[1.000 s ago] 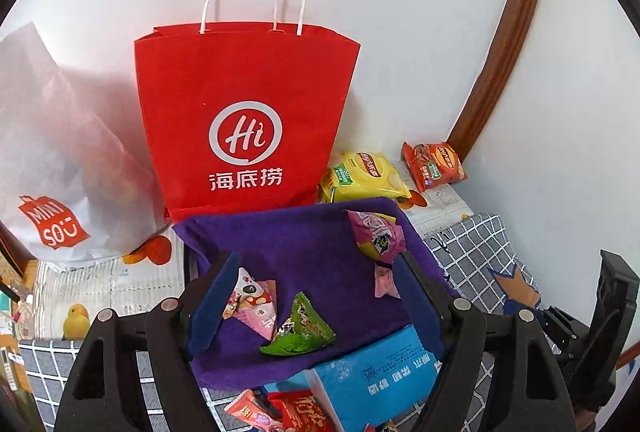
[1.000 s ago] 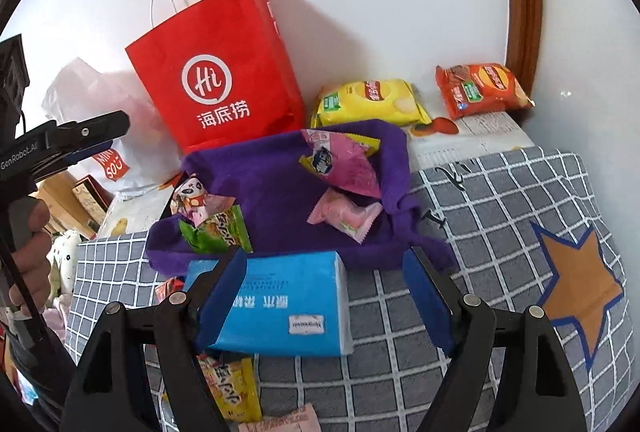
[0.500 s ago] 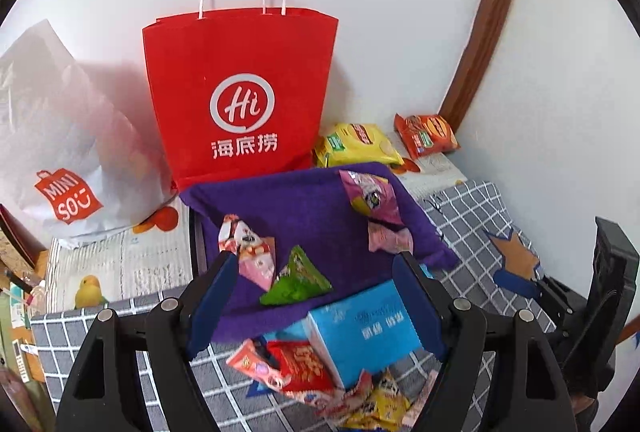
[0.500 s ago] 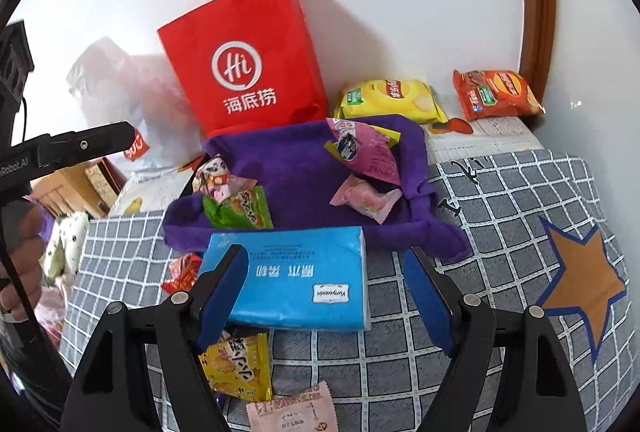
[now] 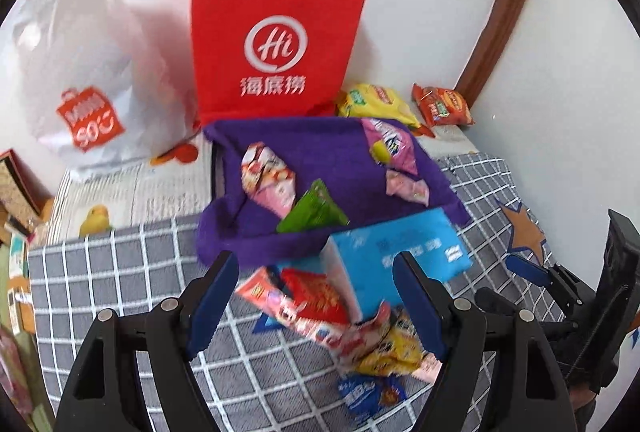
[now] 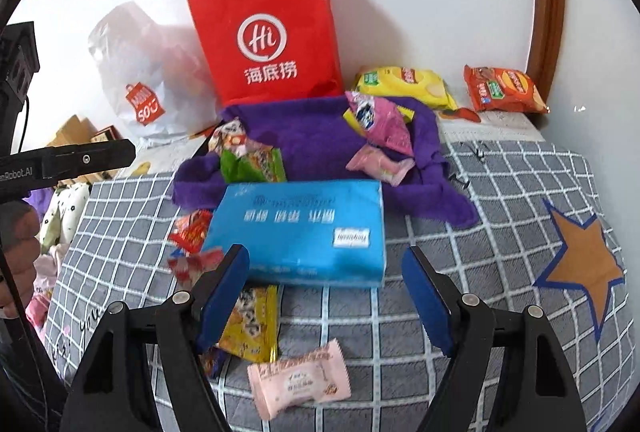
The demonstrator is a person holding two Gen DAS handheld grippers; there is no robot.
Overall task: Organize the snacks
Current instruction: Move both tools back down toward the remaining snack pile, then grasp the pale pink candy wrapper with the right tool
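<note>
A purple cloth-lined tray (image 5: 320, 151) (image 6: 312, 139) holds several snack packets: a pink one (image 5: 268, 179), a green one (image 5: 314, 209) and a pink-purple one (image 6: 380, 123). A blue tissue pack (image 6: 304, 232) (image 5: 396, 252) lies in front of it. Loose snacks lie near me: a red packet (image 5: 316, 300), a yellow packet (image 6: 252, 324) and a pink packet (image 6: 300, 380). My left gripper (image 5: 316, 300) is open above the red packet. My right gripper (image 6: 326, 300) is open and empty in front of the tissue pack.
A red paper bag (image 5: 276, 43) and a white plastic bag (image 5: 80, 79) stand at the wall behind the tray. Yellow (image 6: 404, 83) and orange (image 6: 504, 91) chip bags lie at the back right. A grey checked cloth (image 6: 500, 199) covers the surface.
Both grippers have pulled back from the tray, so more of the checked cloth and the loose snacks in front show. Both stay open.
</note>
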